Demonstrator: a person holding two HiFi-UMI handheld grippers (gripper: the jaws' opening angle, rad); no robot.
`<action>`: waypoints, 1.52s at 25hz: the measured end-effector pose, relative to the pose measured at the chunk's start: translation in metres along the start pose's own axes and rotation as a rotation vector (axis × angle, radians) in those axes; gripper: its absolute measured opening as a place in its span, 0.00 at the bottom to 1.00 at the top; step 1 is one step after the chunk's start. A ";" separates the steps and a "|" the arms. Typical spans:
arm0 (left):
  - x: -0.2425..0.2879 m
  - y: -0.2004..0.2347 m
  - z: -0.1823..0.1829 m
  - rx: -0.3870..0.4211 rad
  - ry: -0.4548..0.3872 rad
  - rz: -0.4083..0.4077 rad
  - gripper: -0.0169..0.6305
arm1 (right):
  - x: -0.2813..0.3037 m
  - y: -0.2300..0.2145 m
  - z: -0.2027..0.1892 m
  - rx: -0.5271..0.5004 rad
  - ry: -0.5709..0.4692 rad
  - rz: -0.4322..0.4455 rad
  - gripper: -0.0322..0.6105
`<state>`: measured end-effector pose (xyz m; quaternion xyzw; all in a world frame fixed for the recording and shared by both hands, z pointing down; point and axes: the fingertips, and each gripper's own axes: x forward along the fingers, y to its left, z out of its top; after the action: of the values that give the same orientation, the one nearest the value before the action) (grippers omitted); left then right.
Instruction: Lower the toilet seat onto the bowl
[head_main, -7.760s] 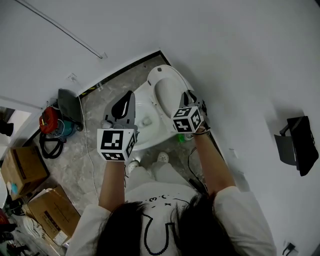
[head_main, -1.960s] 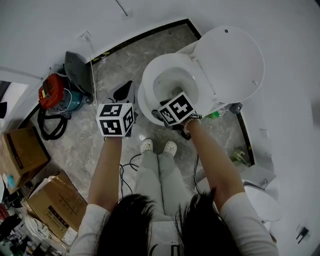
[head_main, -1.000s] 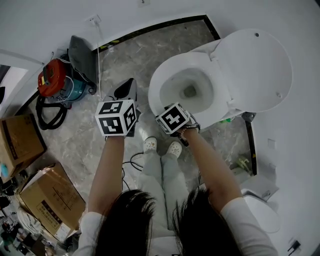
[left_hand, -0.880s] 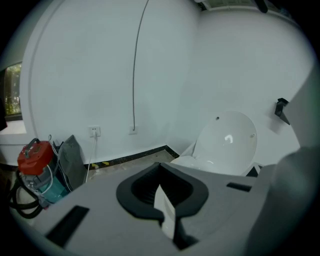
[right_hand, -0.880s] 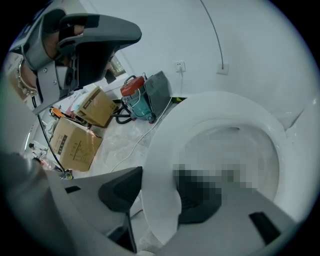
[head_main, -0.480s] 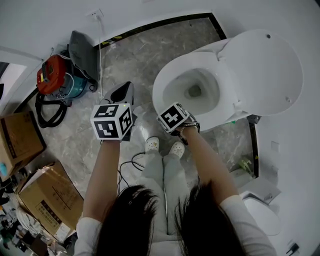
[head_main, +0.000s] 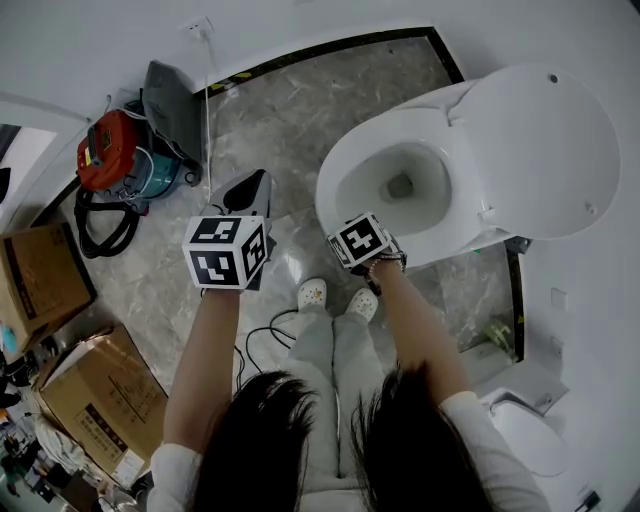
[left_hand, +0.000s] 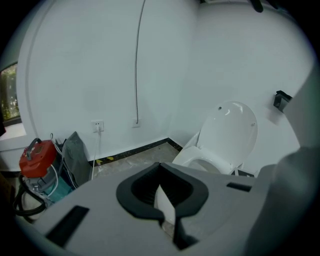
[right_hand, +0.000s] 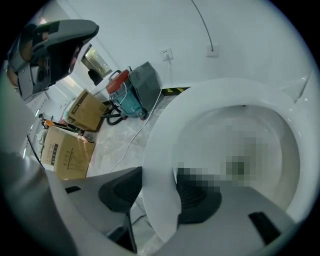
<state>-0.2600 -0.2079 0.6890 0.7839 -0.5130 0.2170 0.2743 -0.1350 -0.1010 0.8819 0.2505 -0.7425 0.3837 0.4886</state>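
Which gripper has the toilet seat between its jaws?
The right gripper: its jaws clamp the front rim of the toilet seat. The left gripper hangs over the floor, empty.

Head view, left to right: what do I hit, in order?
cardboard box → red canister → grey bag → left gripper → right gripper → toilet seat → raised lid

On your left, note a red canister (head_main: 107, 150) on the grey marble floor (head_main: 300, 110), a black hose (head_main: 100, 240) looped touching it. A grey bag (head_main: 170, 95) leans just beside it, below a wall socket (head_main: 197, 26) with a white cable (head_main: 207, 110) hanging down. Two cardboard boxes (head_main: 40, 285) stand further left. Your white shoes (head_main: 313, 293) are side by side
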 end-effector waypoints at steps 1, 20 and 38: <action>0.000 0.000 0.000 0.002 0.001 -0.002 0.04 | 0.003 -0.001 -0.001 0.000 0.000 -0.011 0.41; 0.008 -0.007 -0.001 0.025 0.022 -0.025 0.04 | -0.002 -0.003 0.009 0.089 -0.070 -0.012 0.43; -0.029 -0.056 0.064 0.024 -0.051 -0.038 0.04 | -0.128 0.008 0.046 0.042 -0.180 -0.046 0.33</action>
<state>-0.2153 -0.2113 0.6108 0.8020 -0.5022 0.1977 0.2559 -0.1150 -0.1339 0.7516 0.3114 -0.7692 0.3638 0.4231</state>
